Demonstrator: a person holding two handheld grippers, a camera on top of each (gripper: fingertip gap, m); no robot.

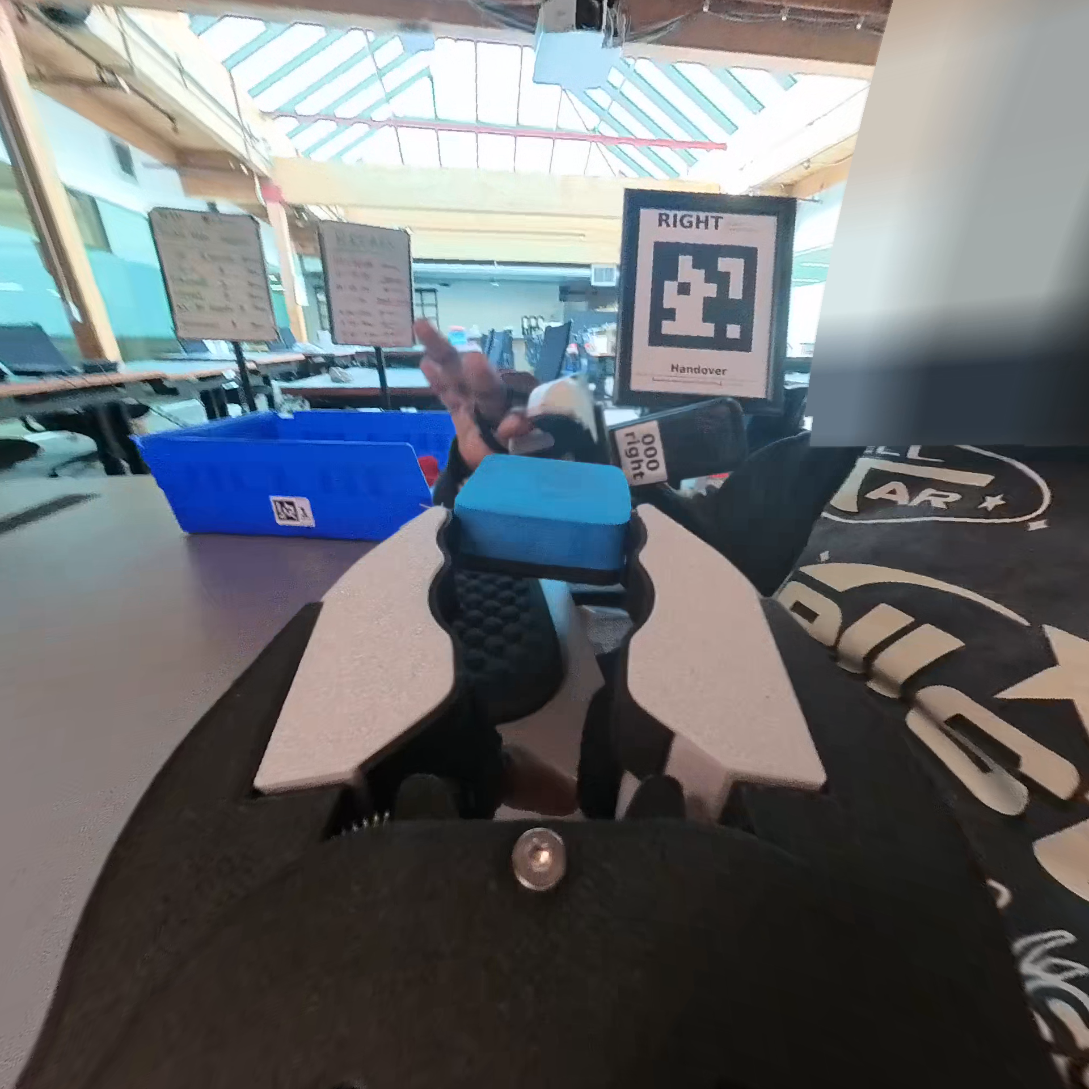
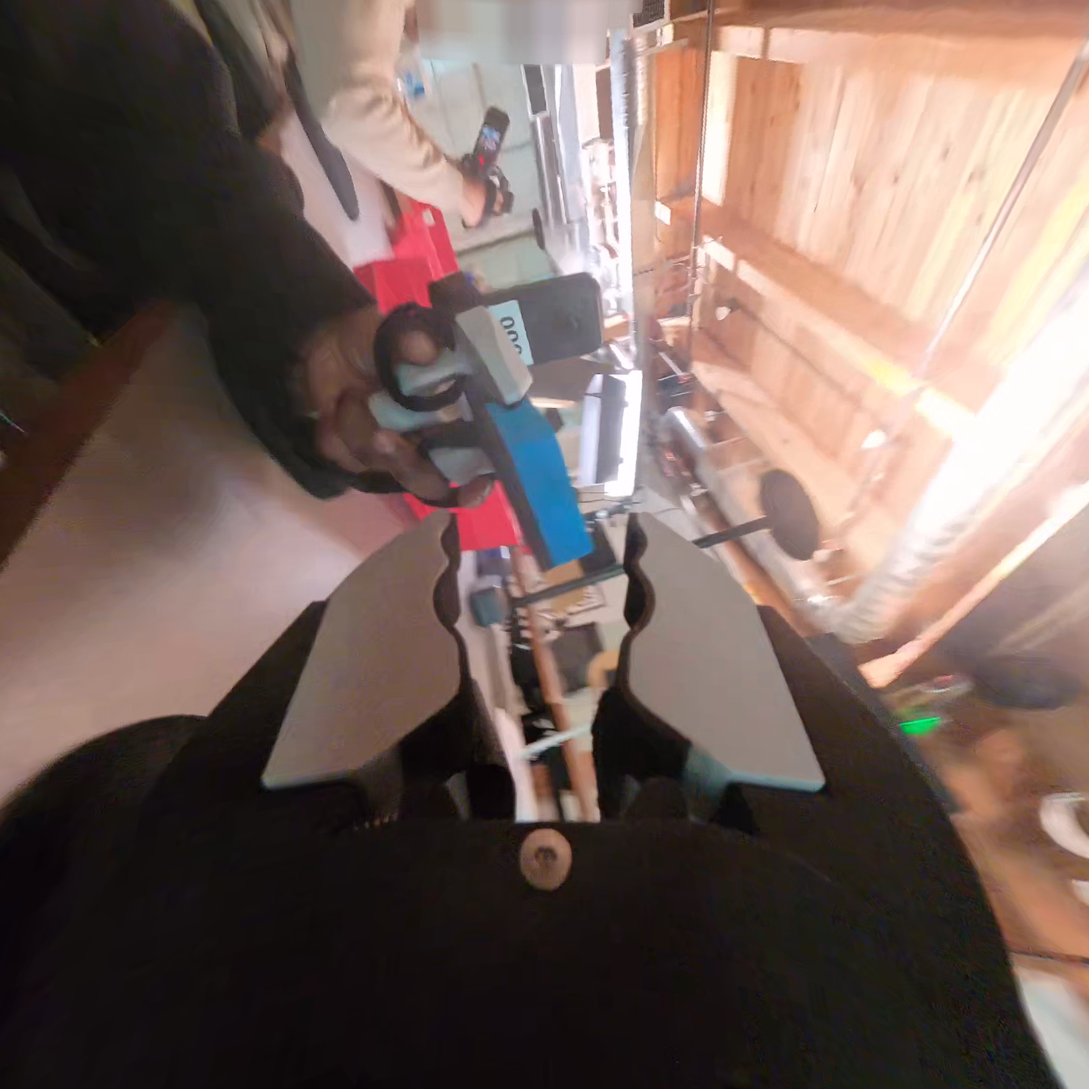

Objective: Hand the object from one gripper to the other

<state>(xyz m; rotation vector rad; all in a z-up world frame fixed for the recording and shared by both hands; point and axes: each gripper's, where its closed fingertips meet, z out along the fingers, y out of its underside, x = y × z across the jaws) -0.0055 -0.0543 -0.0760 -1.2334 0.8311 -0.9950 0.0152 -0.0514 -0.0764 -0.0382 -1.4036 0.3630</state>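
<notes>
Blue block (image 1: 539, 518): clamped in left gripper (image 1: 539, 551) jaws; right gripper (image 2: 539, 551) jaws open (empty), just beside block. Close squarely before releasing.

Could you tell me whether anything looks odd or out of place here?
Nothing stands out. The left gripper is shut squarely on the blue block, and the right gripper is open, empty and close to it. The blue bin sits upright.
</notes>
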